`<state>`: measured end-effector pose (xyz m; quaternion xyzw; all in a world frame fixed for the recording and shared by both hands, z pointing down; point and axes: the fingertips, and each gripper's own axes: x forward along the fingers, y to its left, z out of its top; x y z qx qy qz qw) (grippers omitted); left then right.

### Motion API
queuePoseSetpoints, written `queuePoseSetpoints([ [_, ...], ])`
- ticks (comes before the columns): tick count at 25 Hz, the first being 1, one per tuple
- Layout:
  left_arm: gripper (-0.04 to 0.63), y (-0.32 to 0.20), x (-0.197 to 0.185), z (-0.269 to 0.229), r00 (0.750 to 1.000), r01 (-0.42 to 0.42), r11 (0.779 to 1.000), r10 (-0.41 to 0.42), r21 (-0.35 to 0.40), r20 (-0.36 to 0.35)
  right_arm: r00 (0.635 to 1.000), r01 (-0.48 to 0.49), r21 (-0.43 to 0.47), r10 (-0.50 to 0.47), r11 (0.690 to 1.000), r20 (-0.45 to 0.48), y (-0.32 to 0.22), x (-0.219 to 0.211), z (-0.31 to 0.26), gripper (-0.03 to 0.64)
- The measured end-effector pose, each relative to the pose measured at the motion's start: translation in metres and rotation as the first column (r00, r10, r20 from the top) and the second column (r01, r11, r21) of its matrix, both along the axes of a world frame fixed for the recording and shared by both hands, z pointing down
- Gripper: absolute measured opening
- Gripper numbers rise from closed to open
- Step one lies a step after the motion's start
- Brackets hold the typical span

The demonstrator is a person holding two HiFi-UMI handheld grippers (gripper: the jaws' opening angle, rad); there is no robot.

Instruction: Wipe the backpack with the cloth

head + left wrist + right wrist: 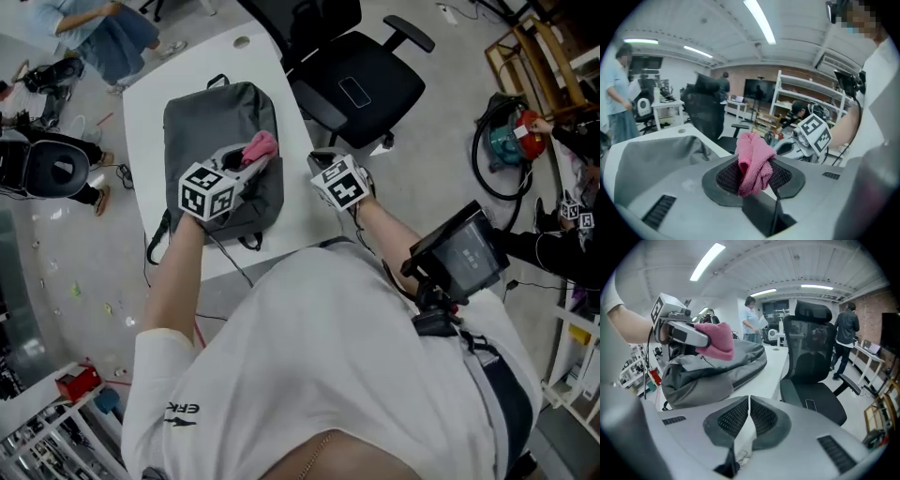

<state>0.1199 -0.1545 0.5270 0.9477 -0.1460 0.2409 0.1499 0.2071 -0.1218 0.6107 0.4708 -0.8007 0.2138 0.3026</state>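
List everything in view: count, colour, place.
backpack: one, grey, lying flat on the table
cloth: one, pink, bunched, over the backpack
table: one, white, centre
office chair: one, black, past the table's right side
canister with hose: one, teal and red, floor far right
box: one, red, floor lower left
bystanders: at least two, one in light blue, one in dark, beyond the table
screen unit: one, black, at the wearer's right side
left hand-held gripper: shut on the cloth
right hand-held gripper: shut, empty, right of the backpack
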Motion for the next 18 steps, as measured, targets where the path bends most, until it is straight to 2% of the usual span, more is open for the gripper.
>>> queuePoseSetpoints([
  [3,0.129,-0.03,-0.028,-0.018,0.978,0.203,0.979,-0.201,0.022,-0.052,0.997,0.072,0.012,-0.072,0.997,0.016,-0.018,-0.015,-0.013,0.006],
  [6,0.129,-0.048,-0.047,-0.027,0.944,0.323,0.946,-0.32,0.021,-0.078,0.993,0.111,0.023,-0.111,0.994,0.028,-0.03,-0.018,-0.021,0.006],
  [10,0.129,-0.067,-0.067,-0.031,0.913,0.403,0.915,-0.4,0.024,-0.08,0.993,0.11,0.039,-0.111,0.993,0.035,-0.045,-0.018,-0.027,0.006],
  [18,0.129,-0.129,-0.126,-0.037,0.869,0.492,0.868,-0.487,0.06,-0.089,0.996,0.088,0.023,-0.088,0.996,0.005,-0.076,-0.038,-0.03,0.006],
])
